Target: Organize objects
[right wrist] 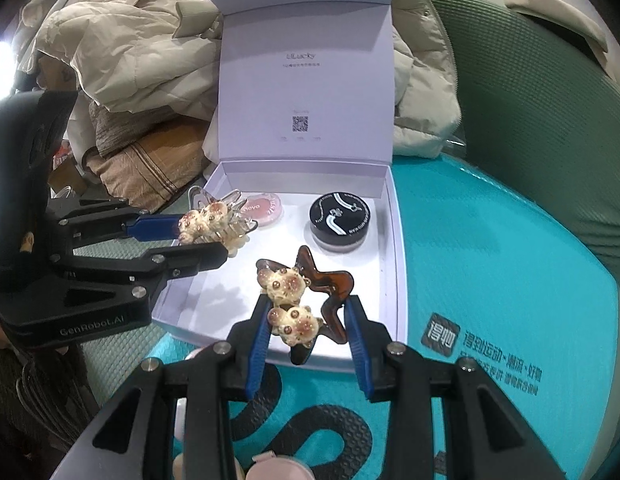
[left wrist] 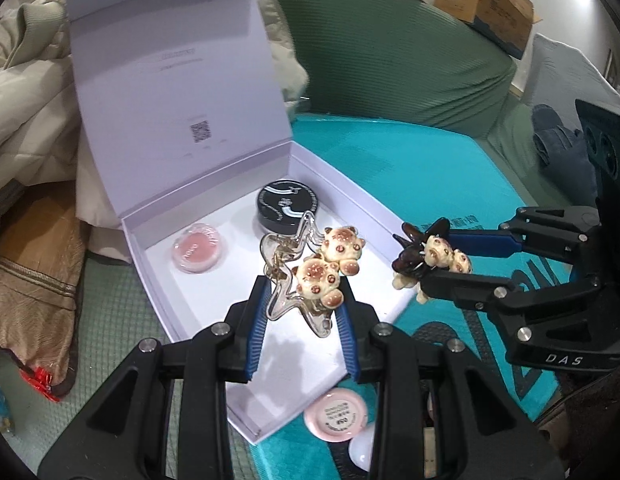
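Note:
A white gift box (left wrist: 214,304) (right wrist: 391,264) stands open, lid upright, on a teal mat. Inside lie a pink blush compact (left wrist: 200,250) (right wrist: 266,205) and a black round jar (left wrist: 286,208) (right wrist: 338,216). My left gripper (left wrist: 304,320) (right wrist: 202,236) is shut on a clear star-shaped hair claw with cream bear charms (left wrist: 306,276) (right wrist: 214,220), held above the box's floor. My right gripper (right wrist: 308,328) (left wrist: 423,258) is shut on a brown star-shaped hair claw with bear charms (right wrist: 306,296) (left wrist: 417,252), held above the box's front right edge.
A pink round compact (left wrist: 335,412) and a white object (left wrist: 361,450) lie on the teal mat (right wrist: 489,260) in front of the box. Beige jackets (right wrist: 130,40) and a tan cushion (left wrist: 34,280) pile up behind and to the left. A green sofa back (left wrist: 389,40) rises at the rear.

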Demonstrator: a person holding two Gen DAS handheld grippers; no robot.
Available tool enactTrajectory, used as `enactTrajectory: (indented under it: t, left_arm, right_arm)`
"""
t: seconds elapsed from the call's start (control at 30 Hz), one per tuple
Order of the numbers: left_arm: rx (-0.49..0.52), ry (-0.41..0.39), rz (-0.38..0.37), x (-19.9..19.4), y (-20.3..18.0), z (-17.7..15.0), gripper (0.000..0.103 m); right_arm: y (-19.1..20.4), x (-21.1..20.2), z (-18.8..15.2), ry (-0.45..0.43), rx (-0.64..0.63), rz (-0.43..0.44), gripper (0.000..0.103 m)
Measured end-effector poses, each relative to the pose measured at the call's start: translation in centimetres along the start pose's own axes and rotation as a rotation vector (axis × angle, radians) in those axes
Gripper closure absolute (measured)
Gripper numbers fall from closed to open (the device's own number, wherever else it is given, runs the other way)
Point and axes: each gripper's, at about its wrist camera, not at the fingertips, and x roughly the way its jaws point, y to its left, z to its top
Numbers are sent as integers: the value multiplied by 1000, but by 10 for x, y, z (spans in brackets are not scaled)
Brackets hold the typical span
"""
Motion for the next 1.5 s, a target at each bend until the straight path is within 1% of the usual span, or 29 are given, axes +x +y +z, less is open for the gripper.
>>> enactTrajectory:
  t: [0.37,0.57,0.8,0.93,1.03,1.13,1.23,1.3,1.5]
  left_arm:
    - [6,0,74,4,12,8,73]
    - [-38,-10,105,5,28,22,73]
    - [-67,-11,155,9,41,35,73]
    - [-83,-13,181,16,47,43,73]
    - [-78,-21,188,23,51,48,73]
    - [-50,-21,204,33,55,49,73]
    - [-78,-4,173,46,64,50,73]
    - [-75,3,176,52,66,51,73]
    - [-43,-12,183,62,65,52,73]
  right_arm:
    - [-1,10,33,-10,-37,19,66]
    - [-1,13,54,-48,-56,38,66]
    - [-6,29,71,-46,-69,53,66]
    - [-15,37,80,-63,-53,61,66]
    - [-19,43,84,-69,-52,57,66]
    - [-24,50,86,-77,-59,49,66]
    - [-31,57,86,-80,-45,52,66]
    - [-35,63,84,-74,-46,49,66]
    - [-47,80,79,-55,-24,46,66]
